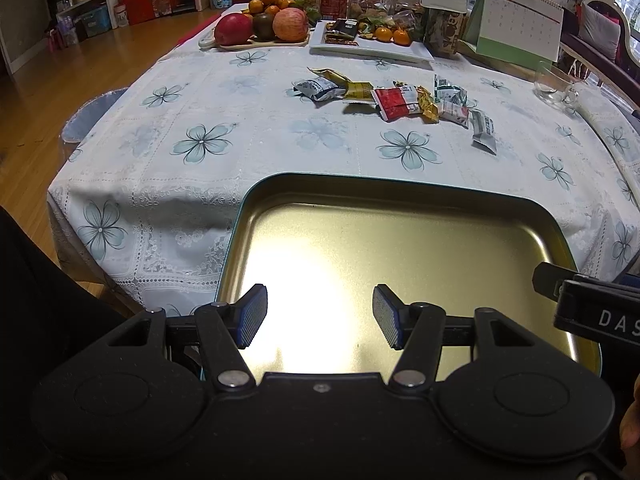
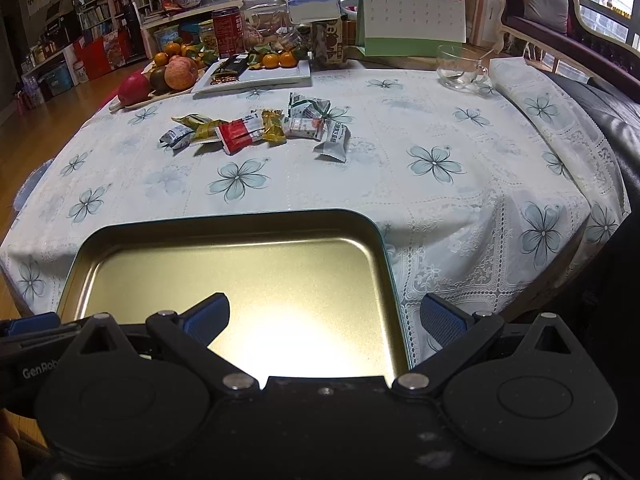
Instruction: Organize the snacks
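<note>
Over the near edge of the table, the left wrist view shows the left gripper (image 1: 320,316) spread wide with nothing between its blue-padded fingers (image 1: 253,316), hanging above a shallow gold-coloured tin tray (image 1: 400,192). The tray has rounded corners and a teal outer rim, it holds nothing, and a bright patch of light glares off its floor. It rests on a white tablecloth (image 1: 208,112) printed with pale blue flowers. Further back, well apart from the tray, lies a loose row of wrapped snacks (image 1: 396,102): grey-white, gold, red and green packets, some overlapping. Behind them sit a fruit plate (image 1: 262,26) with apples and oranges, a white rectangular dish (image 1: 372,50) and a desk calendar (image 1: 516,24). Part of the right gripper (image 1: 592,300) pokes in at the right edge (too little of it shows here to judge its jaws).

From the right wrist view, the right gripper (image 2: 324,320) is also released, its fingers (image 2: 208,320) splayed wide. One finger hangs over the tray (image 2: 224,220), the other lies outside the tray's right rim, over the cloth. The snacks (image 2: 256,130) lie in the same scattered row on the tablecloth (image 2: 400,184), nearer the fruit plate (image 2: 160,80) than the tray. A clear glass cup (image 2: 458,66) stands near the calendar (image 2: 412,12) at the far right.
</note>
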A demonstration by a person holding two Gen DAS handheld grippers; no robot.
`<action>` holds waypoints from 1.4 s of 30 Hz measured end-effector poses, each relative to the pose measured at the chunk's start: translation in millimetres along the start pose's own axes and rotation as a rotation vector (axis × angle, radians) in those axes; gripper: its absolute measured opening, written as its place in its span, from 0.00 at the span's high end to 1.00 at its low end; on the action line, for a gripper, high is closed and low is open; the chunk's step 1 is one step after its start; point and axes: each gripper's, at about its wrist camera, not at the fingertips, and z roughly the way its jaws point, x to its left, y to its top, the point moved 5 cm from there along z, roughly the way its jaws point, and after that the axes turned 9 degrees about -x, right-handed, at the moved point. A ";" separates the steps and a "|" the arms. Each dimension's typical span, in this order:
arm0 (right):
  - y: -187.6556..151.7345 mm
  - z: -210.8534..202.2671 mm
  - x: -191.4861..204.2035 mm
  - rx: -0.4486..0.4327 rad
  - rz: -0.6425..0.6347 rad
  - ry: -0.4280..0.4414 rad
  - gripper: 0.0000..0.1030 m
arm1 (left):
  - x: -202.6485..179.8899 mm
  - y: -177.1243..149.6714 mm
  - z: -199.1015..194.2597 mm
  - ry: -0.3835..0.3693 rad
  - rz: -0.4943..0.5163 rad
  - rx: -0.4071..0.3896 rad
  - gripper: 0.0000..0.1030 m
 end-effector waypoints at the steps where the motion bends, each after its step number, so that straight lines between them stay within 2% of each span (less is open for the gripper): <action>1: 0.1 0.3 0.2 -0.001 -0.003 0.000 0.00 | -0.5 -0.3 0.0 0.000 0.002 0.000 0.41; 31: -1.2 2.8 1.5 0.001 -0.016 0.009 0.00 | -6.3 -1.6 -0.3 0.003 0.039 0.002 0.41; 38: -1.2 0.0 0.3 -0.035 0.015 0.014 0.00 | -8.1 -0.8 -1.3 -0.001 0.049 -0.004 0.41; 42: -1.6 -3.5 -1.2 -0.069 0.041 0.070 0.00 | -9.0 -1.3 -1.6 -0.005 0.057 -0.005 0.41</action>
